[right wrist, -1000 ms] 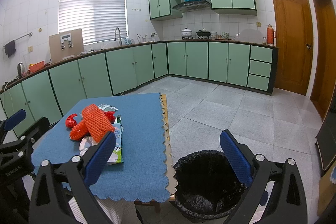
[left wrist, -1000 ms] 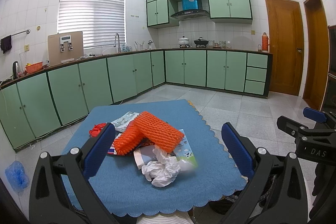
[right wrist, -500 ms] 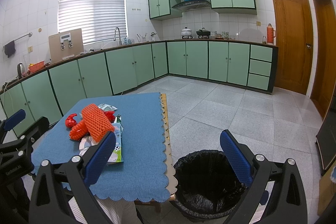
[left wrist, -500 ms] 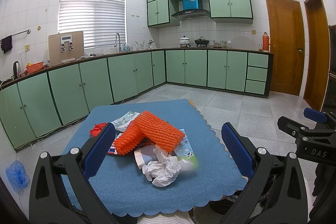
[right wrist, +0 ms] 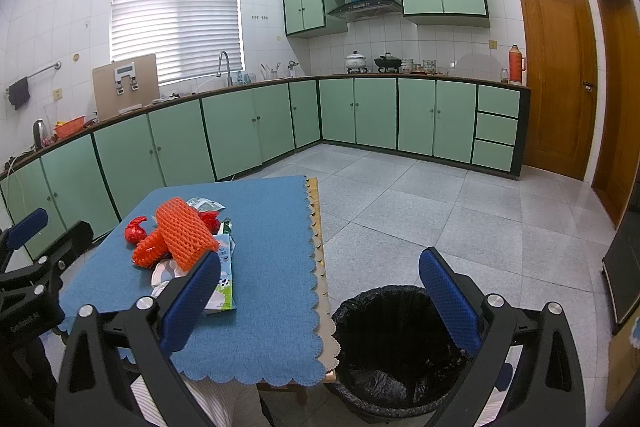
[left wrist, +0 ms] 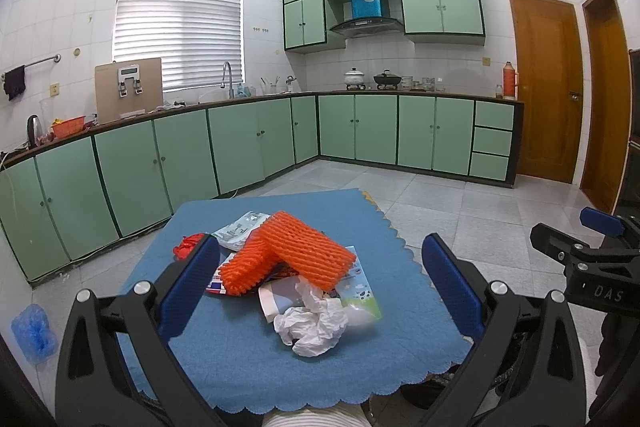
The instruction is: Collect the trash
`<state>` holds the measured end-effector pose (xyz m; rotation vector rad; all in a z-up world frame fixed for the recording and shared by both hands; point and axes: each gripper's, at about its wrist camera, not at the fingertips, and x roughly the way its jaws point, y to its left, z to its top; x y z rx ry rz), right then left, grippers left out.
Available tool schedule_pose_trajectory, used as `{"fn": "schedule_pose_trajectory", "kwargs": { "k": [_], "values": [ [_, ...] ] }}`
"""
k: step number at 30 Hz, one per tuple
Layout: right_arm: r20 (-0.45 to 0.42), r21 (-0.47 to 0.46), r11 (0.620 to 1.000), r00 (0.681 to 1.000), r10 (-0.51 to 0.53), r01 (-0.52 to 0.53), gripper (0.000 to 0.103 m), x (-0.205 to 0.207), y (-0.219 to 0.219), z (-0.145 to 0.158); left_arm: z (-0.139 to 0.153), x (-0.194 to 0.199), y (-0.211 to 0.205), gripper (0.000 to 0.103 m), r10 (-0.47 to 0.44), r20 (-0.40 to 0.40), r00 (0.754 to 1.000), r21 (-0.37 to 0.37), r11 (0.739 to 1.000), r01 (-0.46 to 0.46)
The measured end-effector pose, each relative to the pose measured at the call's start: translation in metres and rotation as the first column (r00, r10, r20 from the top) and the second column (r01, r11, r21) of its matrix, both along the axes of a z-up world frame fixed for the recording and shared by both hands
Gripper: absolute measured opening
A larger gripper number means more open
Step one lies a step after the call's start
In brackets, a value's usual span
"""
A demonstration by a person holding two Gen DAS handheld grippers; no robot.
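Nearest the cameras, both grippers hang above the table edge with blue-padded jaws spread wide and nothing between them: the left gripper [left wrist: 320, 283] faces the trash pile, the right gripper [right wrist: 320, 291] looks over the table's right edge and the bin. Below the right gripper, a bin [right wrist: 400, 343] lined with a black bag stands on the floor just beside the table; its inside is dark, and I cannot tell whether anything lies in it. On the blue cloth [left wrist: 248, 359] the trash sits in one heap near the middle: a crumpled white tissue [left wrist: 314, 323] at the front, touching a flattened milk carton [left wrist: 360, 291] behind it, with two orange foam nets [left wrist: 292, 257] lying crossed on top. Behind the nets lies a pale printed wrapper [left wrist: 240, 229], and to their left a red wrapper [left wrist: 188, 245]. Farther off, green cabinets [left wrist: 240, 143] run along two walls under a dark counter. On that counter stand an orange basket [left wrist: 68, 125] holding something I cannot make out, a white pot [left wrist: 354, 77] with its lid on, and a dark pan [left wrist: 387, 79]. At the far right are two wooden doors [left wrist: 544, 107].
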<state>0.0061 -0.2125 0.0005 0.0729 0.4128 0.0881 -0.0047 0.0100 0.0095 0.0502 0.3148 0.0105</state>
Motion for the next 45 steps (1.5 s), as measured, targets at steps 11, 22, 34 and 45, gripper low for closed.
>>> {"fn": "schedule_pose_trajectory", "kwargs": {
  "k": [11,22,34,45],
  "values": [
    [0.000,0.001,1.000,1.000,-0.001,0.001,0.097,-0.001,-0.003,-0.002,0.000,0.001,0.001,0.098,0.003,-0.001,1.000,0.000,1.000,-0.003],
    [0.000,0.004,1.000,1.000,-0.002,0.002,0.097,0.004,0.003,-0.004,-0.002,0.005,0.001,0.098,0.008,-0.007,1.000,0.002,1.000,-0.008],
    [0.015,0.026,0.999,0.999,0.028,-0.028,0.097,0.012,0.008,-0.004,-0.010,0.015,0.007,0.098,0.034,-0.026,0.999,0.004,0.999,-0.034],
    [-0.026,-0.039,0.993,0.994,0.109,-0.110,0.097,0.063,0.047,-0.019,-0.038,0.054,0.067,0.098,0.196,-0.067,0.978,0.041,0.980,-0.193]
  ]
}}
